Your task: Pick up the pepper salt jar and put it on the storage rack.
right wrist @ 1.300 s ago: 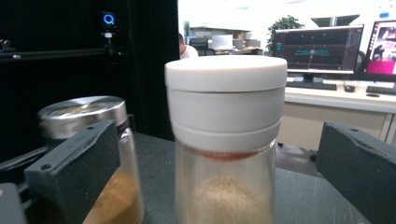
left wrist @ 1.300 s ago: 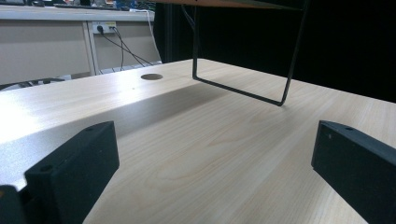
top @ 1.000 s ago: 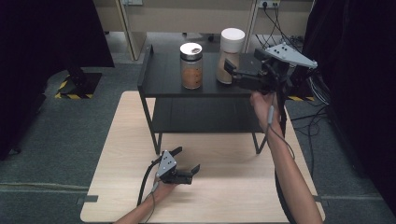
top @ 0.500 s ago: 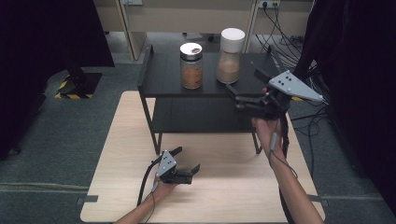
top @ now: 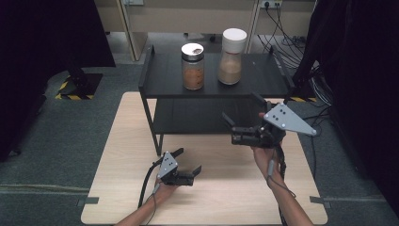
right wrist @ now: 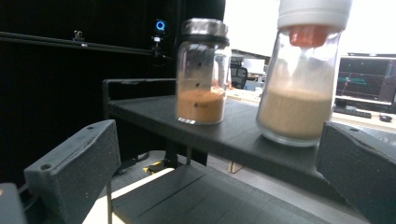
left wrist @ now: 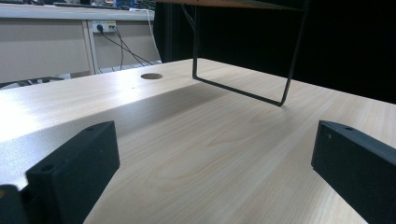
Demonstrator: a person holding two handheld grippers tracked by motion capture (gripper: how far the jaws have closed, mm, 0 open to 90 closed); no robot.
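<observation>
A black two-tier shelf [top: 162, 87] stands on a light wooden table [top: 127, 141]. On its top tier are a metal-lidded glass jar of orange-brown powder [top: 193, 67] and, to its right, a white-lidded jar of beige powder [top: 232, 56]. My right gripper [top: 241, 109] hovers open in front of the shelf, below the top tier and apart from both jars. In the right gripper view the metal-lidded jar [right wrist: 201, 70] and the white-lidded jar [right wrist: 301, 79] stand ahead on the shelf [right wrist: 233, 135], beyond the spread jaws. My left gripper [top: 188, 160] rests open and empty low over the table's near part.
The left gripper view looks along the tabletop [left wrist: 196, 140] to a thin shelf leg [left wrist: 243, 89] and a round cable hole [left wrist: 152, 75]. Dark curtains flank the table. Cables [top: 291, 33] lie on the floor behind the shelf, at the right.
My right gripper has drawn back from the white-lidded jar, toward the person and downward, staying open. The jar remains on the top tier. The left gripper has not moved.
</observation>
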